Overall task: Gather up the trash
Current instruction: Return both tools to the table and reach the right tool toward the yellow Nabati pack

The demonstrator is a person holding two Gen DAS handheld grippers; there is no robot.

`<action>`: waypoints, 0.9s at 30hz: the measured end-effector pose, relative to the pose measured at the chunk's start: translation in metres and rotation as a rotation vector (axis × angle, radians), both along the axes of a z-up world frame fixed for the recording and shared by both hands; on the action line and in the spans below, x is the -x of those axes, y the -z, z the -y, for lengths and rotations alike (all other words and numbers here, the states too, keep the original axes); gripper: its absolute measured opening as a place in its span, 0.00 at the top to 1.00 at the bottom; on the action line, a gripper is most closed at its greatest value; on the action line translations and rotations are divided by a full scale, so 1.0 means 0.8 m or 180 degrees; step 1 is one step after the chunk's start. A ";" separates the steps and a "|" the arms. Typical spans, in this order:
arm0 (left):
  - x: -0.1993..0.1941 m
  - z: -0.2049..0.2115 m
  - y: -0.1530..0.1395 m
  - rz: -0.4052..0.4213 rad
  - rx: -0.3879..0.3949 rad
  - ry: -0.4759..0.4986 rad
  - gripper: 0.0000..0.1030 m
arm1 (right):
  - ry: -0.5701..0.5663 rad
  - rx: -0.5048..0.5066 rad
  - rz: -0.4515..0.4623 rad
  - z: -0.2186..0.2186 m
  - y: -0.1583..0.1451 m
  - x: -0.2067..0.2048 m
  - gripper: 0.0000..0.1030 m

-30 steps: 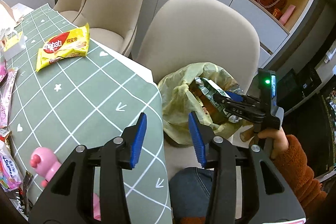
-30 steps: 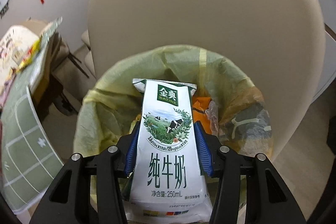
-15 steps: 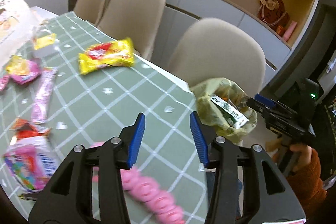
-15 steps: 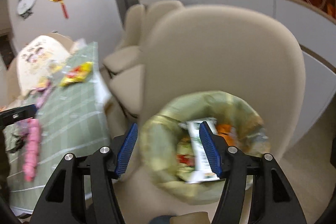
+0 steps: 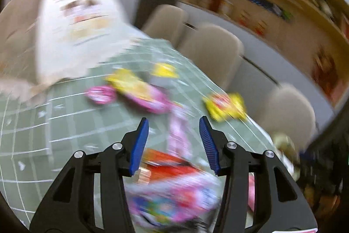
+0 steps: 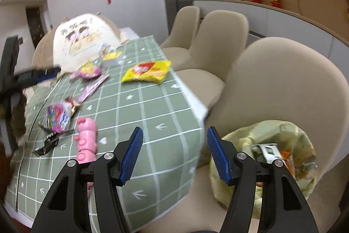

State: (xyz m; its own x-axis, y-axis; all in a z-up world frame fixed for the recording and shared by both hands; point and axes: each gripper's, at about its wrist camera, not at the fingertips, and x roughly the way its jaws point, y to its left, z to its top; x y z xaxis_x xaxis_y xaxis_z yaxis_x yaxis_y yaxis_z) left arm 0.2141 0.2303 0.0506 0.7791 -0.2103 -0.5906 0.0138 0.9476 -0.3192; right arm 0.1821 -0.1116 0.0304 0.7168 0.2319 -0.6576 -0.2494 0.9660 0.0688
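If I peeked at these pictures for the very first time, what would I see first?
Probably the bright snack wrappers scattered on the green checked tablecloth, especially the yellow packet near its far edge. Next, the pink toy near the front, and the trash bag on the beige chair with a milk carton inside.

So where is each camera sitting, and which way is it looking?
Left wrist: sits on the left gripper, looking down across the green checked tablecloth at blurred wrappers; its blue-padded fingers show.
Right wrist: sits on the right gripper, facing the table edge and the yellow-green trash bag; its fingers show, plus the left gripper at far left.
Shared: the yellow snack packet, tablecloth, beige chairs.
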 end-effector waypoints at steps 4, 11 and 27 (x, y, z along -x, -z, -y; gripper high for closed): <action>-0.016 -0.050 0.020 -0.0164 0.0273 -0.0269 0.53 | -0.0036 0.0102 0.0003 -0.023 -0.001 0.010 0.44; -0.043 -0.052 0.038 -0.0142 -0.0075 -0.0057 0.53 | 0.0175 0.0133 0.0060 -0.052 -0.013 0.045 0.44; -0.001 -0.043 0.058 -0.0376 0.0374 0.0781 0.53 | -0.0095 0.0223 0.0018 -0.169 -0.006 0.047 0.44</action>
State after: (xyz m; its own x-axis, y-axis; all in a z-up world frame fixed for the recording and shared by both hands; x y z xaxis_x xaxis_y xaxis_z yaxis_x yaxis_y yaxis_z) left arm 0.2151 0.2649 0.0038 0.6238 -0.4563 -0.6346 0.1942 0.8769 -0.4397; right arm 0.1441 0.0239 0.0352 0.7140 0.2069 -0.6689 -0.2784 0.9605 -0.0001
